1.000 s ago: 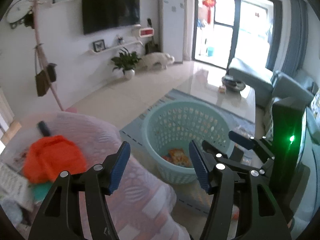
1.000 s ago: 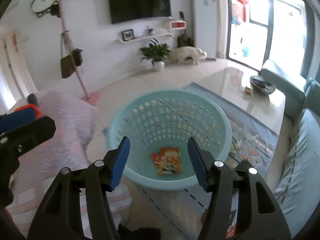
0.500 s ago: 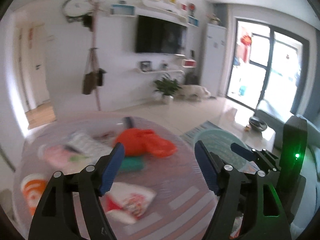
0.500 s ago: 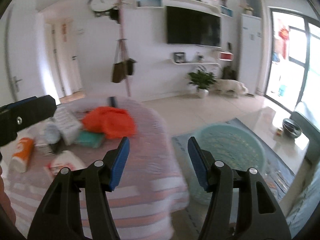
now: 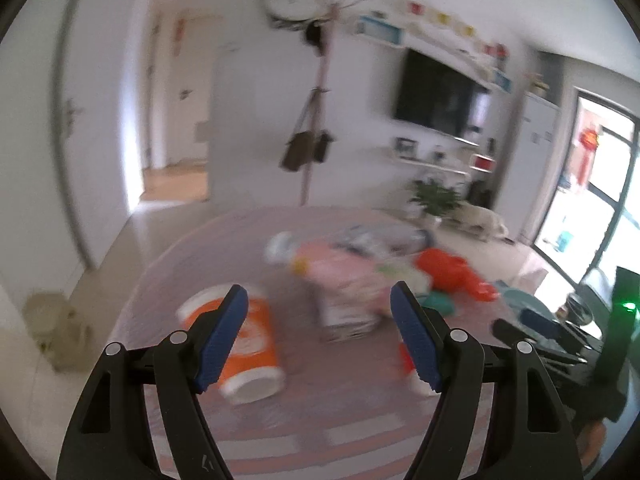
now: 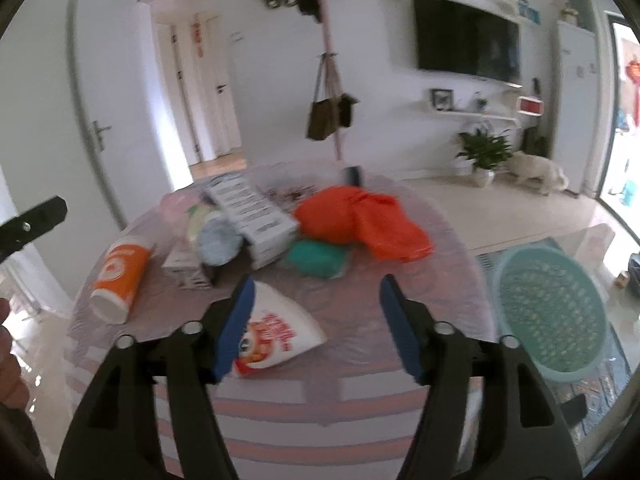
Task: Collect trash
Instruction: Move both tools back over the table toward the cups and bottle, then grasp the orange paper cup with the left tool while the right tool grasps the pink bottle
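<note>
Trash lies on a round table with a pink striped cloth: an orange and white cup on its side, a white snack wrapper with red print, an orange plastic bag, a teal packet and a white box. My right gripper is open and empty above the table's near edge, beside the wrapper. My left gripper is open and empty, with the cup by its left finger. A teal basket stands on the floor to the right.
A coat stand with a hanging bag stands behind the table. A TV, a potted plant and a white dog are along the far wall. The left wrist view is blurred.
Both grippers have swung left, from above the basket to over the table. The basket with a wrapper inside has left the centre of both views. Both stay open.
</note>
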{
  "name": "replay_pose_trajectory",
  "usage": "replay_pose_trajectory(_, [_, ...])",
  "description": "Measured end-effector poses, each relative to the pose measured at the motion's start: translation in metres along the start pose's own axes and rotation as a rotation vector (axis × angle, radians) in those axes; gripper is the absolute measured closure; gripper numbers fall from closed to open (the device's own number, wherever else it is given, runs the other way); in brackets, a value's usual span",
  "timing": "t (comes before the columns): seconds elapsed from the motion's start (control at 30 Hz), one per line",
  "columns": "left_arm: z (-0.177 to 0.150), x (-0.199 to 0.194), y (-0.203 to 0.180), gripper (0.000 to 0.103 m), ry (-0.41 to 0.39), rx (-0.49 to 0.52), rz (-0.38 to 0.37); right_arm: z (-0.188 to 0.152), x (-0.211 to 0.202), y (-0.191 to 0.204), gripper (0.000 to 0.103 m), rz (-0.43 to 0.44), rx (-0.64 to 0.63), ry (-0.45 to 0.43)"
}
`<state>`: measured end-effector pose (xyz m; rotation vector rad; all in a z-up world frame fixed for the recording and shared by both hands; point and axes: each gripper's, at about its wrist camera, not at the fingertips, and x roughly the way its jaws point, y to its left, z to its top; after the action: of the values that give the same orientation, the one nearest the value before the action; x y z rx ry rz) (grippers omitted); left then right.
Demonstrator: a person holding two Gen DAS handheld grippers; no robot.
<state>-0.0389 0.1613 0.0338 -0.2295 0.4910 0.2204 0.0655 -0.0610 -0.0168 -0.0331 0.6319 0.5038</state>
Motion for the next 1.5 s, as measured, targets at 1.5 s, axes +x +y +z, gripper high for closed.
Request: replay_pose_trajectory(1.5, [-0.041, 0.097, 0.053, 0.037, 0.299, -0.129, 0.064, 0.049, 0.100, 0.105, 0.050, 0.166, -0.304, 0.191])
